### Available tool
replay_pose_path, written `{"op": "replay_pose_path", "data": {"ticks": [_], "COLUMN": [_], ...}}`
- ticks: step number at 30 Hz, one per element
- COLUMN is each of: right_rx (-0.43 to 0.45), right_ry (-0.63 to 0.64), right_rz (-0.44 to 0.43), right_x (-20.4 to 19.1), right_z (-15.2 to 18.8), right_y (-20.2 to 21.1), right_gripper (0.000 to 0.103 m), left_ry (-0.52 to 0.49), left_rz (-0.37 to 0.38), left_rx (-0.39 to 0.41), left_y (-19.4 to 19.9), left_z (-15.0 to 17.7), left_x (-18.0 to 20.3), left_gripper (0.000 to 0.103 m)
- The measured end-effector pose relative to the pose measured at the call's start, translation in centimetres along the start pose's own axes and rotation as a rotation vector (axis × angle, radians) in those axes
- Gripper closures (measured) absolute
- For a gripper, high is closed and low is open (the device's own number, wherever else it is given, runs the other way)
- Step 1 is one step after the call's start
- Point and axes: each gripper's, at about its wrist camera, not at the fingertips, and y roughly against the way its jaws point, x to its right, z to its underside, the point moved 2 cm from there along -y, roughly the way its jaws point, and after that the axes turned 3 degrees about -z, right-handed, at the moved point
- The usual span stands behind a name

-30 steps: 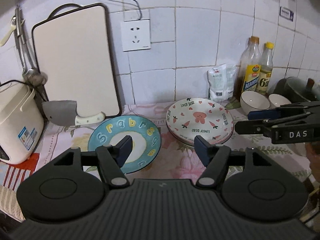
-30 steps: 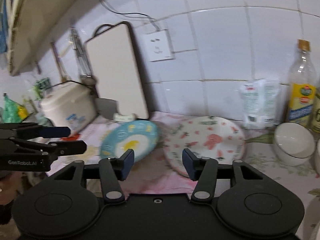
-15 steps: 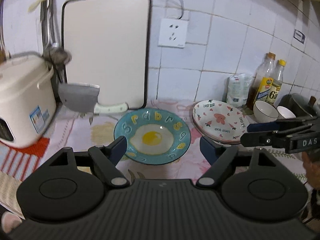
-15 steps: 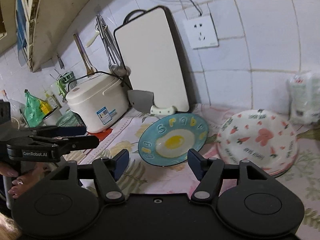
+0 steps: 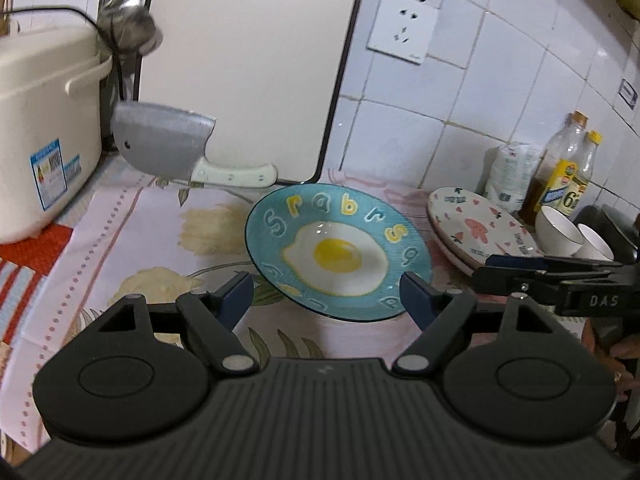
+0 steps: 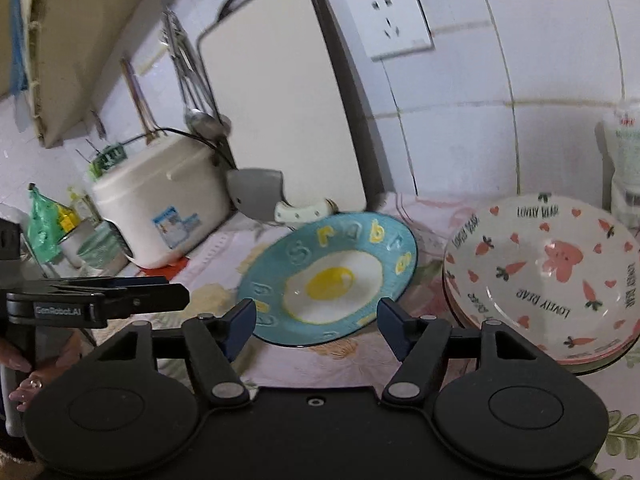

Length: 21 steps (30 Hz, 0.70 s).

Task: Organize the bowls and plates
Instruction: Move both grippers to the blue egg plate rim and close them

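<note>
A blue plate with a fried-egg picture lies on the flowered counter, also in the right wrist view. Right of it sits a stack of white plates with pink carrots. Two white bowls stand by the bottles. My left gripper is open and empty, just before the blue plate's near rim. My right gripper is open and empty, also at the blue plate's near rim; it shows side-on in the left wrist view.
A cutting board leans on the tiled wall with a cleaver before it. A white rice cooker stands at the left. Two oil bottles and a bag stand at the back right.
Both grippers have moved left and closer to the blue plate, which now sits between each gripper's open fingers. The plates and bowls have not moved.
</note>
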Motion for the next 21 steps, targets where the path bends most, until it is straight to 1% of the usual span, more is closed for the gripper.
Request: {"op": "replay_pose_path", "data": {"ticks": [3, 5, 6, 7, 9, 11, 14, 16, 17, 18, 19, 20, 21], "right_rx": [-0.027, -0.040, -0.046, -0.055, -0.062, -0.055, -0.046, -0.066, -0.077, -0.090, -0.093, -0.077, -0.066], "right_ry": [-0.036, -0.046, -0.049, -0.055, -0.073, -0.086, -0.081, -0.094, -0.108, -0.135, -0.157, -0.183, -0.188], "right_rz": [0.022, 0.052, 0.063, 0.070, 0.061, 0.041, 0.046, 0.068, 0.068, 0.062, 0.068, 0.098, 0.112], "right_x": [0.8, 1.3, 1.4, 1.6, 1.8, 1.9, 2.0, 2.3, 2.5, 2.8, 3.1, 3.4, 3.5], "right_z": [0.2, 0.5, 0.6, 0.7, 0.9, 1.0, 0.9, 0.8, 0.7, 0.8, 0.8, 0.9, 0.9], "right_y": [-1.5, -2.5, -3.0, -3.5, -4.3, -4.9, -5.7, -6.6, -7.0, -7.4, -7.7, -7.7, -7.8], "right_gripper": [0.032, 0.032, 0.032, 0.032, 0.032, 0.032, 0.031, 0.033, 0.038, 0.046, 0.052, 0.059, 0.062], "left_ry": [-0.006, -0.001, 0.005, 0.011, 0.030, 0.044, 0.072, 0.093, 0.099, 0.100, 0.102, 0.118, 0.129], "left_rz": [-0.005, -0.009, -0.012, -0.014, -0.022, -0.029, -0.047, -0.058, -0.061, -0.061, -0.060, -0.062, -0.060], "left_rx": [-0.017, -0.031, -0.040, -0.049, -0.067, -0.070, -0.084, -0.102, -0.110, -0.111, -0.108, -0.101, -0.095], "left_y": [-1.5, -2.6, -3.3, -3.8, -4.8, -5.6, -6.8, -7.7, -8.0, -8.3, -8.4, -8.5, -8.4], "left_z": [0.3, 0.4, 0.5, 0.6, 0.8, 0.8, 0.8, 0.8, 0.9, 0.9, 1.0, 1.1, 1.1], "left_x": [-0.5, -0.9, -1.1, -1.1, -1.5, -1.7, -2.1, -2.4, -2.4, -2.5, -2.5, -2.6, -2.6], "left_gripper": [0.025, 0.027, 0.028, 0.032, 0.036, 0.038, 0.046, 0.056, 0.060, 0.066, 0.075, 0.078, 0.079]}}
